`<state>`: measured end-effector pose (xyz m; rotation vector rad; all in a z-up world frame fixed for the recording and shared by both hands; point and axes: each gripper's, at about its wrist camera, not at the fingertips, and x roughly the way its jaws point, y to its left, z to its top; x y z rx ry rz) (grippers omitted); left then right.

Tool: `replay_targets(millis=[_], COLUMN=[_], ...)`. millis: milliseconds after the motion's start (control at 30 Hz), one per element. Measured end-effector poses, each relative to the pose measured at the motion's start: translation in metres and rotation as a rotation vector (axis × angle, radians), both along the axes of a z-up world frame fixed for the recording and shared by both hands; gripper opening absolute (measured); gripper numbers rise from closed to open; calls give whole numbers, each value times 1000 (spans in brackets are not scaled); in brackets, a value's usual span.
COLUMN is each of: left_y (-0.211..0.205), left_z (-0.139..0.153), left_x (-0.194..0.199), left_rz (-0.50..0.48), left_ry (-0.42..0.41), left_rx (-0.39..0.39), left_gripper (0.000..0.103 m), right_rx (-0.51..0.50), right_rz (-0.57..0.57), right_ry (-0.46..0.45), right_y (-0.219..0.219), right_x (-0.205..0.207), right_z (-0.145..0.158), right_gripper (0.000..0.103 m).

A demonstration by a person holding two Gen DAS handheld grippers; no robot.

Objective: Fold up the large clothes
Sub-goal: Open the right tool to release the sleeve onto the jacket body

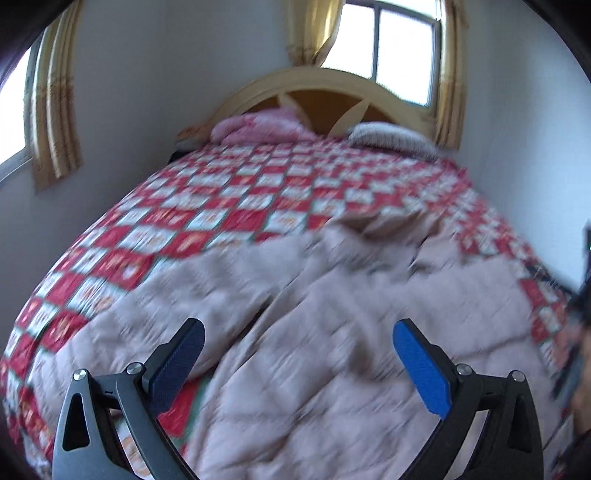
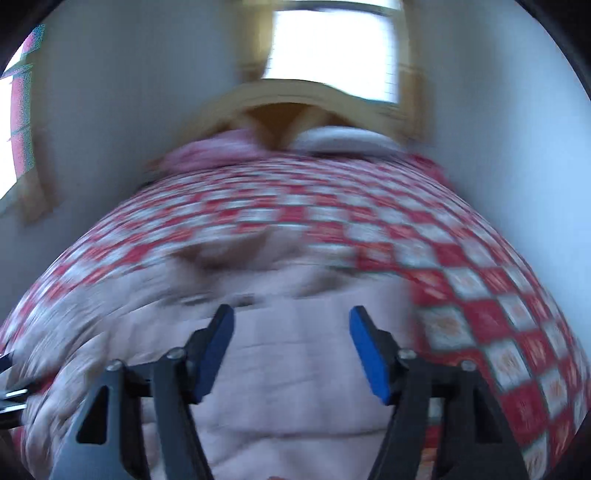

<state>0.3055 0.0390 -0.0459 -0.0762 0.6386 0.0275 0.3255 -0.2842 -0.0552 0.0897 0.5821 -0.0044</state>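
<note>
The left gripper [image 1: 297, 341] stands with its jaws spread wide; nothing is between the blue pads [image 1: 421, 369], and they touch no fabric. It points forward and downward over the garment. The right gripper [image 2: 291, 334] also has its jaws apart, less widely than the left, with nothing between them. Its pads hang above the cloth, clear of it.

Below both grippers lies the pale pink quilted coat [image 1: 332, 314], spread on the near half of the bed. The fabric is padded, with stitched lines running across it and many soft creases. In the left wrist view a dark seam or opening runs lengthwise from near the left pad toward the middle of the garment, and a darker brownish fold, possibly the collar or lining, sits at the far end. One part of the coat extends to the right toward the bed edge. In the right wrist view the same coat [image 2: 295, 369] fills the lower centre, and a darker fold is visible at its far edge. Both views are blurred, so fine details such as fasteners cannot be determined.

The coat rests on a red-and-white checked bedspread [image 1: 221, 192] that covers the whole bed. At the far end are a pink pillow [image 1: 255, 125], a striped pillow [image 1: 391, 138] and a curved wooden headboard [image 1: 321, 79]. A window [image 1: 399, 48] with yellow curtains [image 1: 310, 29] is behind the headboard.
</note>
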Motion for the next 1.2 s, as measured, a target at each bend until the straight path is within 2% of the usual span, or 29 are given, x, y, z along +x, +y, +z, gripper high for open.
replay_targets(millis=[100,200,300,367,400,433,500,633,700,800,900,967,1100,1200], left_y=[-34,-60,-60,-49,-39,-34,-25,-29,-31,-35,-35,-36,-35,-38], left_z=[-7,-43,-83,-113,-127,-132,-136,-138,-138,-140,-141,-141,-141,-140], left_x=[29,63,93,108,114,118,118,117,117,116,115,113,115,114], left_rz=[-13,-2,42,86,76,65,62,68,72,76,77,76,72,70], left_ry=[-41,-56,55,161,217,233,232,215,211,203,200,198,197,194], left_rx=[64,153,194,193,135,84,31,59,70,78,76,71,67,82], left_gripper=[102,102,102,102,102,102,102,102,102,102,102,102,102,102], right_rx=[37,60,83,78,52,27,-21,-95,-123,-51,-20,4,0,-27], right_rz=[-120,-102,-77,-67,-62,-61,-65,-67,-78,-128,-136,-106,-152,-153], right_ry=[51,142,227,276,291,287,284,318,341,248,138,163,296,304], right_y=[-44,-60,-62,-59,-56,-54,-49,-41,-39,-44,-34,-27,-31,-32], right_x=[22,40,47,47,47,46,43,45,44,33,38,54,81,75], right_z=[-27,-58,-84,-100,-107,-108,-110,-106,-95,-57,-33,-42,-94,-111], right_gripper=[56,50,50,50,50,50,50,50,50,51,62,64,64,64])
